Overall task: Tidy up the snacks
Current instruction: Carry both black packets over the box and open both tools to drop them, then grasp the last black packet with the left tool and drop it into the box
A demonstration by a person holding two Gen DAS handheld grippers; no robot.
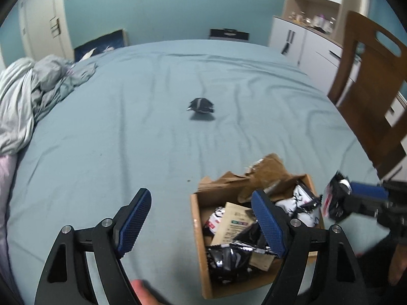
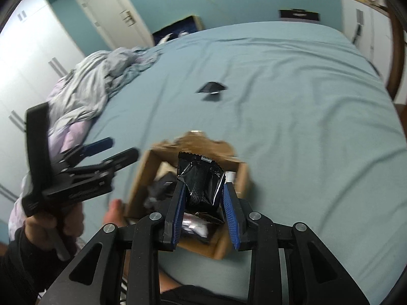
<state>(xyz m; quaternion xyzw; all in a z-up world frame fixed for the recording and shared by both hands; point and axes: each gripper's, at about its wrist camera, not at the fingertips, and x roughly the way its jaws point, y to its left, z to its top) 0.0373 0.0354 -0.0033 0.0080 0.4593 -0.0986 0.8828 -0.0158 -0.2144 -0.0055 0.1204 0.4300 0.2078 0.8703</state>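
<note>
Left wrist view: the left gripper (image 1: 203, 222) hangs over the near part of the bed (image 1: 152, 127) with its blue pads spread wide and nothing between them. Its right finger overlaps the open cardboard box (image 1: 197, 218), which rests on the sheet and holds several black, white and tan snack packets (image 1: 229, 256). One loose black packet (image 1: 201, 105) lies alone on the sheet, well apart from the box, toward the far side. At the right edge, the right gripper (image 1: 356, 195) appears blurred, carrying a dark packet beside the box. A crumpled duvet (image 1: 30, 94) lies at the left and a wooden chair (image 1: 368, 89) stands at the right.

Right wrist view: the right gripper (image 2: 203, 195) is clenched on a black snack packet (image 2: 201, 178), held upright just above the open box (image 2: 142, 175). The left gripper (image 2: 112, 150) sits left of the box, jaws released.
</note>
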